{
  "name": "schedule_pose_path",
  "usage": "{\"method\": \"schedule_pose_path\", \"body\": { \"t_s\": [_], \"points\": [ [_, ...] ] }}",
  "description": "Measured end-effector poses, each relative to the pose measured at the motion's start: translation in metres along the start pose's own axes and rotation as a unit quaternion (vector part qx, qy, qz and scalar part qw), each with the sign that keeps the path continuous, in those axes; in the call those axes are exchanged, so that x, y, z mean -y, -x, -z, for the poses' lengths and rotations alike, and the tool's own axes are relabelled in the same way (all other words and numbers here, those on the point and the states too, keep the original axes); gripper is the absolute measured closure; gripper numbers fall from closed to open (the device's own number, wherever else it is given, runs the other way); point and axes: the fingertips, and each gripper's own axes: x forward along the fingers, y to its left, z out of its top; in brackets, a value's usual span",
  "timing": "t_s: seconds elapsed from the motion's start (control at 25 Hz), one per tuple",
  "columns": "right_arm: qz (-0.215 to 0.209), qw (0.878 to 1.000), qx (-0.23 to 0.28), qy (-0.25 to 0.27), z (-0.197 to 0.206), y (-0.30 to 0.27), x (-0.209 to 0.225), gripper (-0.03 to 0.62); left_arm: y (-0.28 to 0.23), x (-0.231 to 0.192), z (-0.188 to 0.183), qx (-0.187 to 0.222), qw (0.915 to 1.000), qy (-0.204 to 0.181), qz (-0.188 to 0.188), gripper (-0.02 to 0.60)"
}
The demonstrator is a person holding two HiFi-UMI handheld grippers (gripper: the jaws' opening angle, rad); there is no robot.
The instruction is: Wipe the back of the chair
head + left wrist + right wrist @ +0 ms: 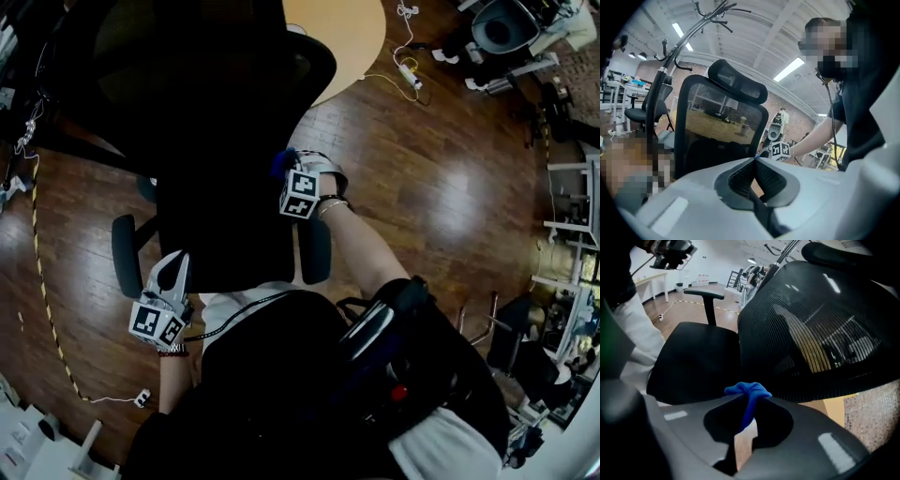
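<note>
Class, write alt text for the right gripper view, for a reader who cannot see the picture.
The right gripper has its jaws shut on a bunched blue cloth, with the black mesh back of an office chair filling the view behind it. The chair's black seat cushion lies to the left, with a black armrest and wooden floor beyond.

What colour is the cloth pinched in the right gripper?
Bright blue. The cloth shows best in the right gripper view, clamped by the right gripper beside the chair back.

Round table [347, 33], power strip [410, 74], coat rack [655, 98]
</note>
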Motion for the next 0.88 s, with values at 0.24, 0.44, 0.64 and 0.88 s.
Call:
{"method": "schedule_pose_path", "body": {
  "t_s": [0.24,0.44,0.64,0.88],
  "points": [
    [0.018,0.999,-0.021,-0.018,-0.001,-0.007,-0.002,0.568,-0.002,0.002,-0.020,0.012,0.9998,-0.013,0.001,0.577],
    [0.039,0.996,-0.052,-0.057,-0.006,-0.021,0.012,0.568,0.022,-0.011,-0.039,0.032,0.9993,0.005,0.017,0.577],
    [0.023,0.998,-0.052,-0.039,-0.029,-0.031,0.002,0.568,0.039,-0.032,-0.038,0.009,0.9986,-0.005,0.052,0.577],
    [0.053,0.993,-0.069,-0.078,-0.016,-0.029,0.011,0.568,0.019,-0.027,-0.051,-0.017,0.9902,-0.068,0.121,0.577]
  ]
}}
